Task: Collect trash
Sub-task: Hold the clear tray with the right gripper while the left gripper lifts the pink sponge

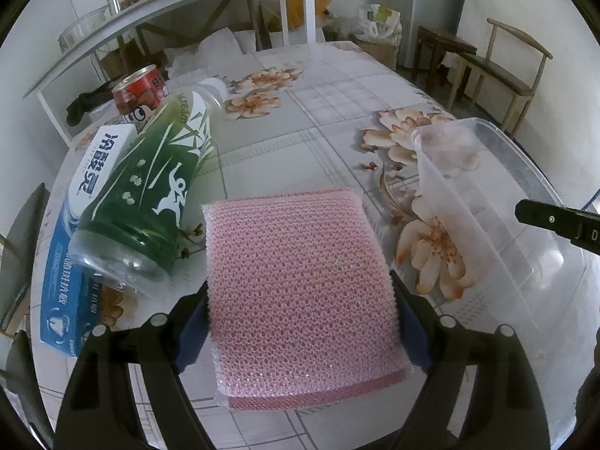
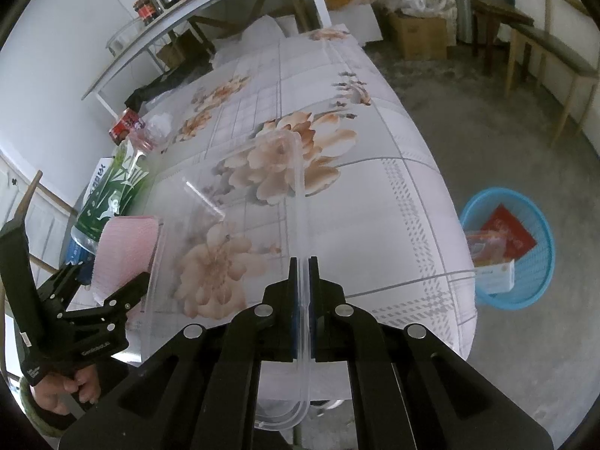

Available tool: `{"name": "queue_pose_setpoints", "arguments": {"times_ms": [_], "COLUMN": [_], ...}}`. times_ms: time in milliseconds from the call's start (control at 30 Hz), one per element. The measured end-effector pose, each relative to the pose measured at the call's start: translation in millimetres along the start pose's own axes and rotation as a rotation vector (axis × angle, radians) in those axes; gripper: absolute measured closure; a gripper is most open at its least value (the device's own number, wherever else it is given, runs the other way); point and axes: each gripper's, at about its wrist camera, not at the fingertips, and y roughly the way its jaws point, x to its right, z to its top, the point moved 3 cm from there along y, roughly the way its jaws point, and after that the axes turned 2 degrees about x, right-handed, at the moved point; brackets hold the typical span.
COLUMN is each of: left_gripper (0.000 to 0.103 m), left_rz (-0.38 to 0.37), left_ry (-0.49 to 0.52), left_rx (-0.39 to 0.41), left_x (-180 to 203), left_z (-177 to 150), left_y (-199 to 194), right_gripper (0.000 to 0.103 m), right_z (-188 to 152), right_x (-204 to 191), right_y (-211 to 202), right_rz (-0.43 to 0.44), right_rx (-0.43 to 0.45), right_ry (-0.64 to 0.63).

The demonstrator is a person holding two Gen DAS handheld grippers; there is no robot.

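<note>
the left gripper [image 1: 300, 322] was clamped on a pink mesh sponge [image 1: 300, 292], its pads pressing the sponge's two side edges, holding it above the floral tablecloth [image 1: 262, 157]. the right gripper [image 2: 303, 307] was pinched tight on the rim of a clear plastic bin [image 2: 300, 195], which sat just beside the sponge. a green bottle [image 1: 150, 195] lay tilted across a blue-and-white box [image 1: 67, 300], with a red can [image 1: 138, 92] behind them — more trash not yet gathered.

the sponge looked soft, so a squeeze on its edges alone could have let it buckle and slip out short of the bin. the thin rim might also have flexed or slid from the right grip, tipping the bin — it stood near the table edge, above the floor where a blue basket [image 2: 540, 292] already held scraps.
</note>
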Motion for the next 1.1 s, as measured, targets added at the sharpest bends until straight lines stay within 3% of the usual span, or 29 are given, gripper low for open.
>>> {"name": "queue_pose_setpoints", "arguments": {"times_ms": [1100], "left_gripper": [0.021], "left_rz": [0.040], "left_ry": [0.035], "left_rx": [0.049], "left_x": [10], "left_z": [5], "left_y": [-13], "right_gripper": [0.100], "right_z": [4], "right_x": [6], "right_y": [-4], "right_rz": [0.003], "right_rx": [0.014], "right_ry": [0.002]}}
